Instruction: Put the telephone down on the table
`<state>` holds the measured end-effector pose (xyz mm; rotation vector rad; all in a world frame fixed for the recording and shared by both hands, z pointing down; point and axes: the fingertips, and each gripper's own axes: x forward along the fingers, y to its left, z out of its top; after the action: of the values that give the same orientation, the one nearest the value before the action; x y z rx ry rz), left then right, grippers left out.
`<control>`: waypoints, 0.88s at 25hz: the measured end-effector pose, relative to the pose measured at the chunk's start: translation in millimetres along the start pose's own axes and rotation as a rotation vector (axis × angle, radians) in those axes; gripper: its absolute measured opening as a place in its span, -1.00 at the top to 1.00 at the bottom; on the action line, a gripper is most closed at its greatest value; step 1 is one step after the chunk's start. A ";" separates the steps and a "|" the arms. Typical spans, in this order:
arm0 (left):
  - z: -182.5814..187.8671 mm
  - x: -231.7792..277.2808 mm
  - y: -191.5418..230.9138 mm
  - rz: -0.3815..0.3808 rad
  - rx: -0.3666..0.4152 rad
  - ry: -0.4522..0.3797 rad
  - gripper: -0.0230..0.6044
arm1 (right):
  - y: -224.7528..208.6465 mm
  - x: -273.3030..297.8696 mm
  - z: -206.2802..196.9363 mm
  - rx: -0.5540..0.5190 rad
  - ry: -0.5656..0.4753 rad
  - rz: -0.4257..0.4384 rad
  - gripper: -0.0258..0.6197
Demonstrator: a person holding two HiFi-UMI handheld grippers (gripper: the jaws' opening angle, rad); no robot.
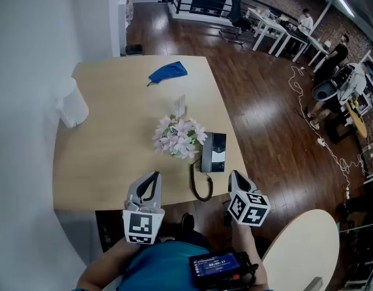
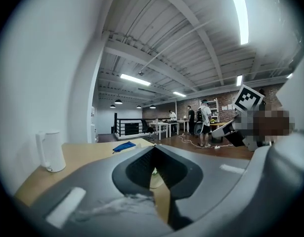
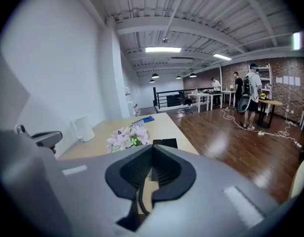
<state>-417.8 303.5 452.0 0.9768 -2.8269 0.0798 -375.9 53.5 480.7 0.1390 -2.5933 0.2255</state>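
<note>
Telephone (image 1: 213,152) lies flat on tabletop (image 1: 113,132), just right of flowers (image 1: 179,136), close to edge. Left hand-held gripper (image 1: 154,176) and right hand-held gripper (image 1: 235,174) both closed, empty. Risk: right hand-held gripper snags coiled cord (image 1: 200,190), dragging telephone off.

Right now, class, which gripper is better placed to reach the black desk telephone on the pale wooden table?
Right. The right gripper hangs close to the black desk telephone; the left gripper is farther off. Both are shut, so it would need to open first.
</note>
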 end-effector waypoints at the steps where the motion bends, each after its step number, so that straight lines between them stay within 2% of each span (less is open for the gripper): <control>1: -0.3 -2.4 -4.0 -0.012 -0.001 0.001 0.89 | 2.5 -8.3 -1.8 -0.005 -0.003 -0.003 0.95; 8: 20.4 -12.7 -57.5 -0.118 0.018 -0.044 0.89 | -4.9 -63.1 -2.6 -0.036 -0.074 -0.051 0.94; 16: 34.2 -27.1 -139.2 -0.209 0.032 -0.064 0.89 | -27.8 -121.2 -24.0 -0.046 -0.121 -0.039 0.94; 22: 11.1 -51.2 -188.9 -0.225 0.046 -0.015 0.89 | -41.5 -151.7 -65.7 -0.036 -0.108 -0.010 0.94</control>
<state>-262.8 185.0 433.2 1.3027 -2.7179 0.1127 -207.5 33.3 463.7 0.1549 -2.7018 0.1722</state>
